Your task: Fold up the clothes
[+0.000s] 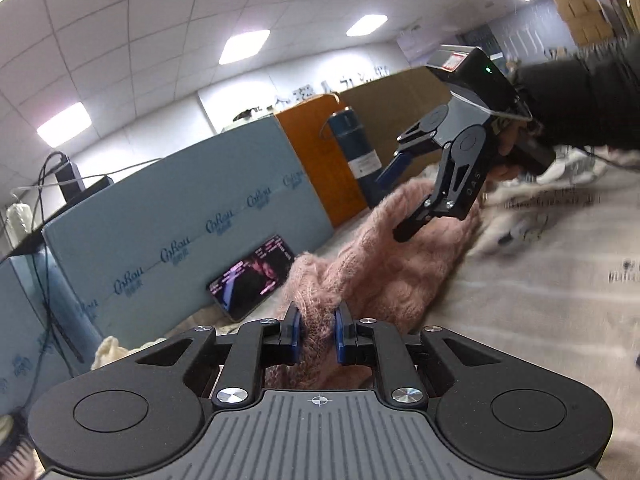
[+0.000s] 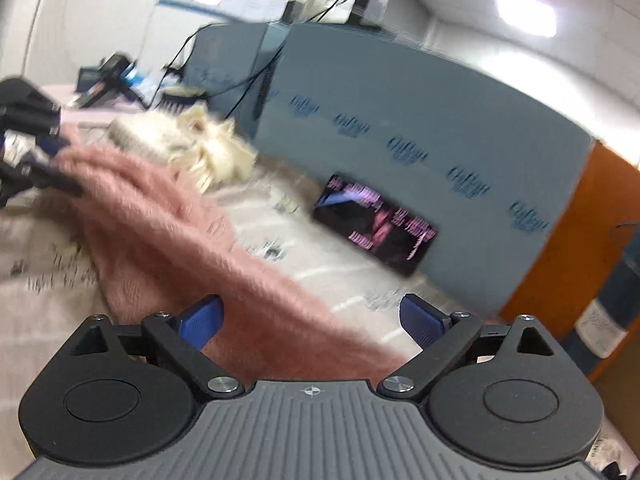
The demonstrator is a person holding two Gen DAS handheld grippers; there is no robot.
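A fluffy pink knitted sweater [image 1: 380,264] lies stretched across a pale printed sheet [image 1: 540,300]. My left gripper [image 1: 318,334] is shut on a bunched edge of it, blue pads pressing the knit from both sides. My right gripper [image 1: 396,202], held by a hand in a dark sleeve [image 1: 580,96], hovers over the sweater's far end with its jaws wide apart. In the right wrist view the pink sweater [image 2: 160,216] runs between the spread fingers of the right gripper [image 2: 312,320] without being pinched, and the left gripper [image 2: 60,160] grips its far end at the left edge.
A phone [image 1: 252,276] with a lit screen leans against a blue foam board [image 1: 180,208]. An orange panel [image 1: 320,152] and a dark blue cylinder [image 1: 356,148] stand behind. A cream knitted garment [image 2: 208,152] lies beyond the sweater. Cables hang over the board.
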